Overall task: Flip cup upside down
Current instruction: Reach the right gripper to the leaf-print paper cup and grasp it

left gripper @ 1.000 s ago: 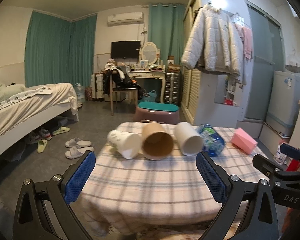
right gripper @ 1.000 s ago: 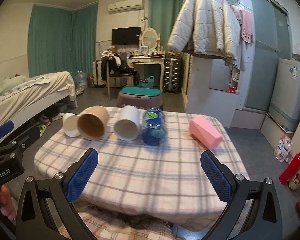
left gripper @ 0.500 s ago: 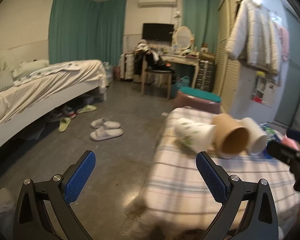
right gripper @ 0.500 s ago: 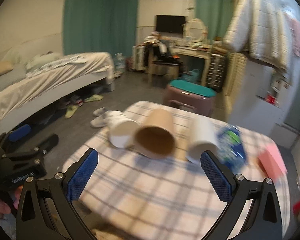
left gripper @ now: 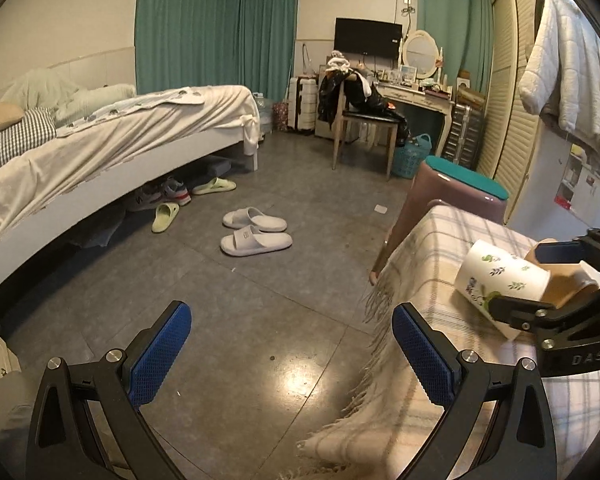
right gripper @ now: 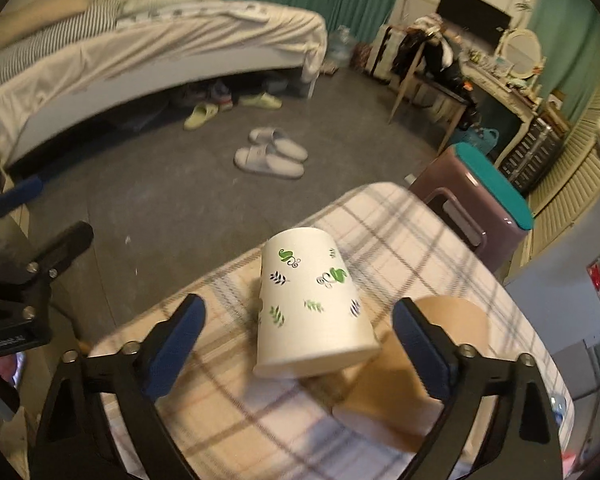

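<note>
A white paper cup with green leaf prints (right gripper: 312, 304) lies on its side on the checked tablecloth (right gripper: 400, 236), its mouth toward me. My right gripper (right gripper: 296, 344) is open, its jaws on either side of the cup's mouth end, not touching. A brown paper cup (right gripper: 404, 372) lies on its side just right of it. In the left wrist view the white cup (left gripper: 500, 284) and the right gripper (left gripper: 556, 292) show at the right. My left gripper (left gripper: 292, 352) is open and empty, over the floor left of the table.
A mauve stool with a teal top (right gripper: 484, 204) stands behind the table. White slippers (left gripper: 256, 232) lie on the floor. A bed (left gripper: 100, 140) is at the left, a chair and dressing table (left gripper: 364, 116) at the back.
Both grippers have swung left. The right gripper has come down close around the white leaf-print cup. The left gripper has moved off the table toward the floor.
</note>
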The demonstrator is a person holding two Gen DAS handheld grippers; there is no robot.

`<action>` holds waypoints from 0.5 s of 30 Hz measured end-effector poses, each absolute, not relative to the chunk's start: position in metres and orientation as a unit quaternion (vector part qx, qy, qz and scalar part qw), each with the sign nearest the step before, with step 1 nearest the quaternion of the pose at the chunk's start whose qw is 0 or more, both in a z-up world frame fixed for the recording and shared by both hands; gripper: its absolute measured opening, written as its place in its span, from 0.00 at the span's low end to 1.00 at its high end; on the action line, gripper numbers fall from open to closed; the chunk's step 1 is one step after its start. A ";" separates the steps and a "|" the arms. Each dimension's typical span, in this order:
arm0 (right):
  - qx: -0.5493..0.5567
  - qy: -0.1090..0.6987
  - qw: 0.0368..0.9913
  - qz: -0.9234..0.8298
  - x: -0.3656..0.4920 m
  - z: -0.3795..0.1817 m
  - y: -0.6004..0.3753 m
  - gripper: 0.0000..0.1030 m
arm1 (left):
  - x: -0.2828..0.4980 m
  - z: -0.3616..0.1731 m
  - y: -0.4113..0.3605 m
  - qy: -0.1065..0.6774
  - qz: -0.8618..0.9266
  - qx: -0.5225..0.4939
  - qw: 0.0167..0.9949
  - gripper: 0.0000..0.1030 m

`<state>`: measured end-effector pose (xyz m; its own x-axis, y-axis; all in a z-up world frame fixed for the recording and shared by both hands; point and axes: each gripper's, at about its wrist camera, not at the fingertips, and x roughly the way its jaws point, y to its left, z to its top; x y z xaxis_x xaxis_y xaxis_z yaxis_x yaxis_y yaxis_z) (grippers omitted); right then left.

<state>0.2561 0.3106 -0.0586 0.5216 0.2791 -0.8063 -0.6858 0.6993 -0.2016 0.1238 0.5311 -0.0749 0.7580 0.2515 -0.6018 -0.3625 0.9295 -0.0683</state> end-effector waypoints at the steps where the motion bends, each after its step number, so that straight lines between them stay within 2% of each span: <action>1: -0.263 0.399 0.829 0.291 0.260 -0.063 0.313 0.89 | 0.129 -0.079 0.528 0.311 0.163 -0.090 0.932 1.00; 4: -0.282 0.412 0.818 0.287 0.270 -0.076 0.315 0.89 | 0.132 -0.086 0.527 0.321 0.160 -0.086 0.930 1.00; 9: -0.305 0.419 0.810 0.275 0.276 -0.090 0.319 0.69 | 0.133 -0.090 0.526 0.328 0.157 -0.085 0.928 1.00; 10: -0.310 0.418 0.810 0.271 0.276 -0.091 0.320 0.62 | 0.133 -0.090 0.526 0.328 0.158 -0.084 0.927 1.00; 15: -0.283 0.406 0.825 0.273 0.272 -0.075 0.315 0.61 | 0.127 -0.078 0.524 0.318 0.157 -0.081 0.931 1.00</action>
<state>0.2719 0.3148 -0.0750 0.5207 0.2209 -0.8247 -0.6804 0.6909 -0.2445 0.1270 0.5240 -0.0784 0.7479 0.2415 -0.6183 -0.3444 0.9375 -0.0503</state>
